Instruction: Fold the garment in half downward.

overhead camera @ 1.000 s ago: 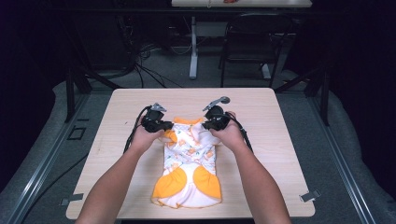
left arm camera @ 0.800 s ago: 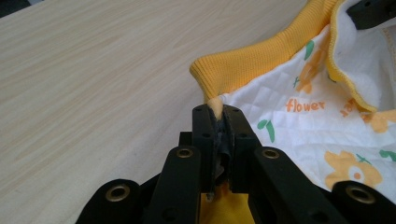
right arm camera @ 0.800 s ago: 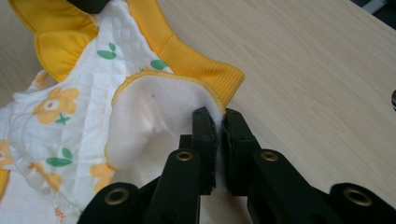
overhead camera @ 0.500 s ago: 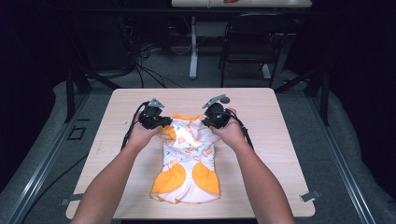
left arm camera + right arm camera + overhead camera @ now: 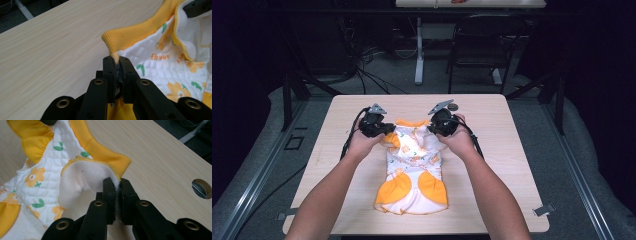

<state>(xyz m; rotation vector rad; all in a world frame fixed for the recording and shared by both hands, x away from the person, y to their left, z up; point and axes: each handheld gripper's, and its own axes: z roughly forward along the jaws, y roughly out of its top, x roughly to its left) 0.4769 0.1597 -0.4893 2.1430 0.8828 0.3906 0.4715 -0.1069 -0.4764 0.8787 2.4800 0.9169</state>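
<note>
1. Garment [image 5: 414,167]: one small quilted white piece, orange flowers, orange ribbed collar, lying mid-surface [image 5: 507,150].
2. Claws, two: left claw [image 5: 117,65] clamps the collar corner; right claw [image 5: 117,185] pinches the fleecy neckline.

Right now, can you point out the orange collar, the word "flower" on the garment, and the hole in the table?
orange collar [image 5: 136,35]: left gripper view, ribbed band near its corner.
word "flower" [image 5: 160,57]: left gripper view, middle of the orange lettering.
hole in the table [image 5: 202,188]: right gripper view, centre of the round opening.
</note>
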